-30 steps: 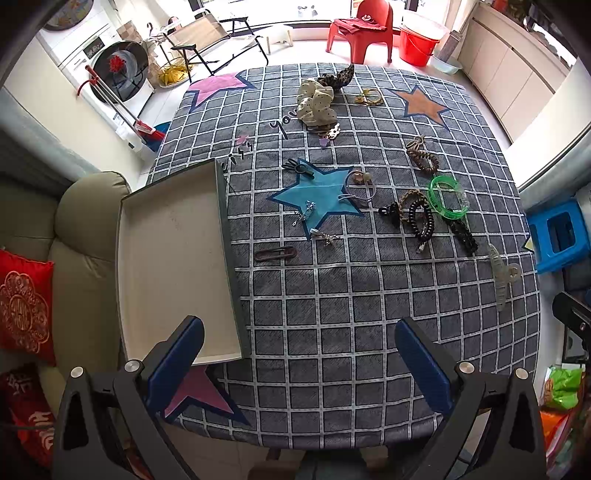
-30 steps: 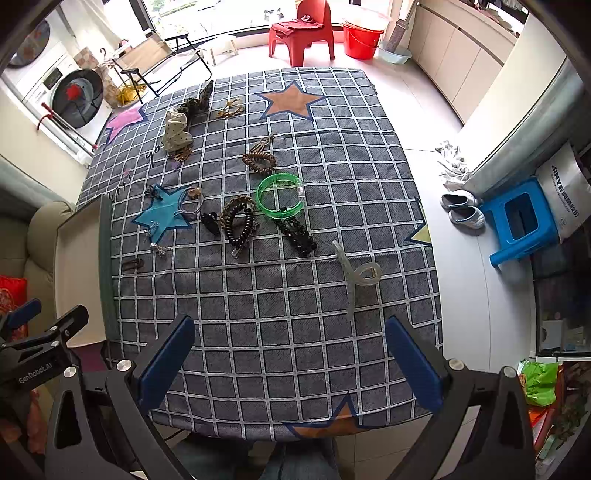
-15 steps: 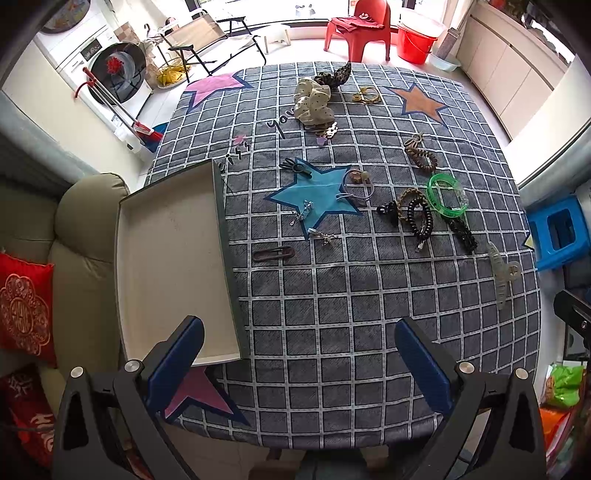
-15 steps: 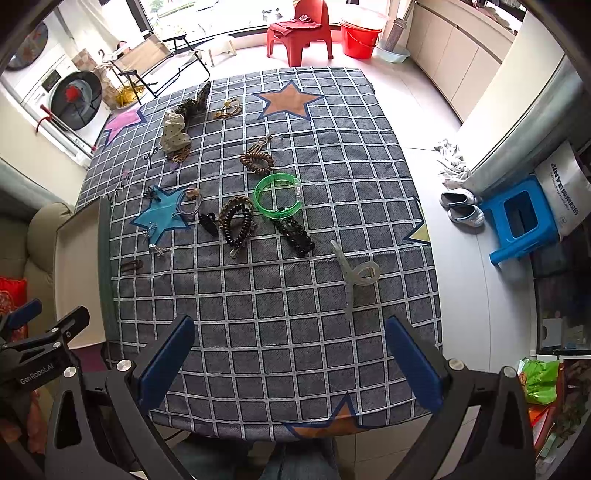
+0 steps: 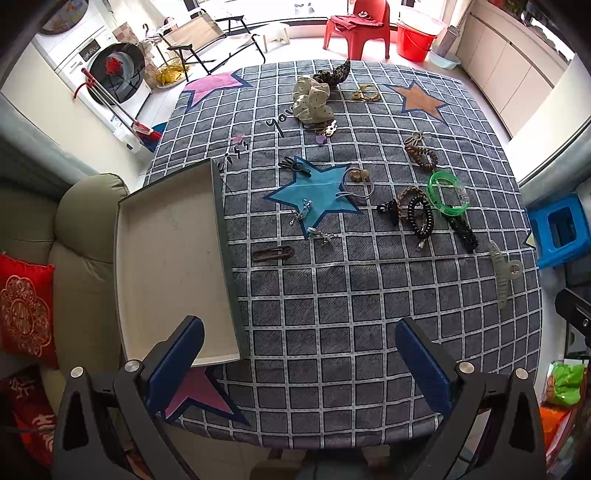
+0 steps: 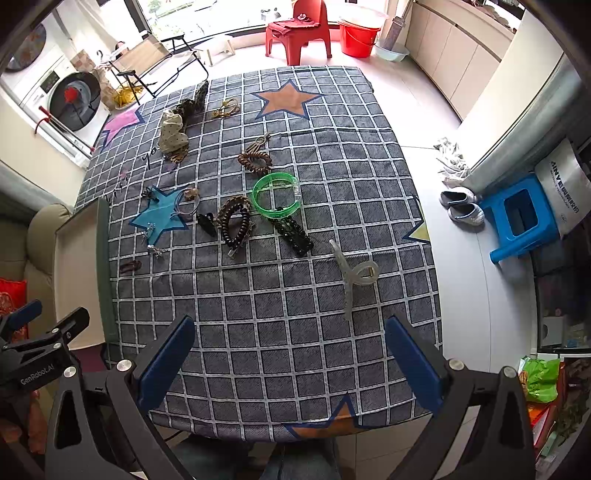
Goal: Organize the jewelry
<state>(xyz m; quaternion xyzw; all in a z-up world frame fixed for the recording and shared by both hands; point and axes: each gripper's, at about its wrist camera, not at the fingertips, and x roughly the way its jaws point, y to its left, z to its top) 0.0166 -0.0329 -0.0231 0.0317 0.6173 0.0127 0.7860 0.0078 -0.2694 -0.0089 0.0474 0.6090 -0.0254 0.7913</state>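
Observation:
Jewelry and hair pieces lie scattered on a grey checked tablecloth (image 5: 369,314). A green bangle (image 5: 445,193) (image 6: 276,196), black coil ties (image 5: 421,219), a brown clip (image 5: 273,253), a clear claw clip (image 5: 503,273) (image 6: 351,275) and a cream scrunchie (image 5: 312,101) show. An empty white tray (image 5: 166,266) (image 6: 75,258) sits at the table's left edge. My left gripper (image 5: 299,358) is open and empty above the near edge, beside the tray. My right gripper (image 6: 288,354) is open and empty above the near edge.
A beige sofa (image 5: 77,229) with a red cushion (image 5: 24,306) stands left of the table. A blue stool (image 6: 521,218) and shoes (image 6: 461,206) are on the floor to the right. A red chair (image 5: 356,27) and bucket stand beyond the far edge.
Both views have shifted only slightly; the table contents sit a little higher in the left wrist frame. Nothing was taken hold of or moved.

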